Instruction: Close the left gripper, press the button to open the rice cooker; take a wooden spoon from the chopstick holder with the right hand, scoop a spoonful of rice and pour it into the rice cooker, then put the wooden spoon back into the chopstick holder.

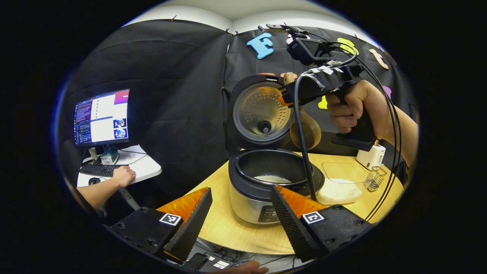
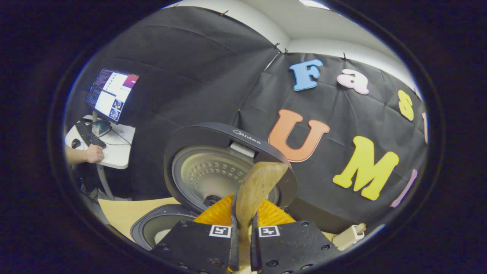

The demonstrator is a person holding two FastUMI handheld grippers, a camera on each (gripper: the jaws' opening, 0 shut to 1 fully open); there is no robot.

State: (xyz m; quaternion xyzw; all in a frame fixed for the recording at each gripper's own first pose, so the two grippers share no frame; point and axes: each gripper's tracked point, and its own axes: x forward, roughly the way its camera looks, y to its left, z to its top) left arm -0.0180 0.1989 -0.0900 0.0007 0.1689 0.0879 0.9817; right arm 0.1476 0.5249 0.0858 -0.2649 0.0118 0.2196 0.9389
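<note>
In the left gripper view we see the left gripper [image 1: 236, 217] with its 2 fingers spread apart before the open rice cooker [image 1: 266, 186], which sits near the tabletop's [image 1: 228, 228] front edge. The right gripper [image 1: 291, 97] holds the wooden spoon [image 1: 304, 129] above the pot, the chopstick holder [image 1: 376, 178] toward the right edge. The right gripper view adds its fingers [image 2: 233, 232] clamped on the spoon's handle.

Your left gripper [image 1: 236, 213] has wedge-shaped fingers [image 1: 190, 224] with ribbed inner faces, each on a black block with round screw heads and a square black-and-white marker. Your right gripper [image 2: 243, 243] carries the same two markers. Above the rice cooker [image 1: 266, 190], its black pistol-grip body has a camera on top, taped patches and looping black cables.
</note>
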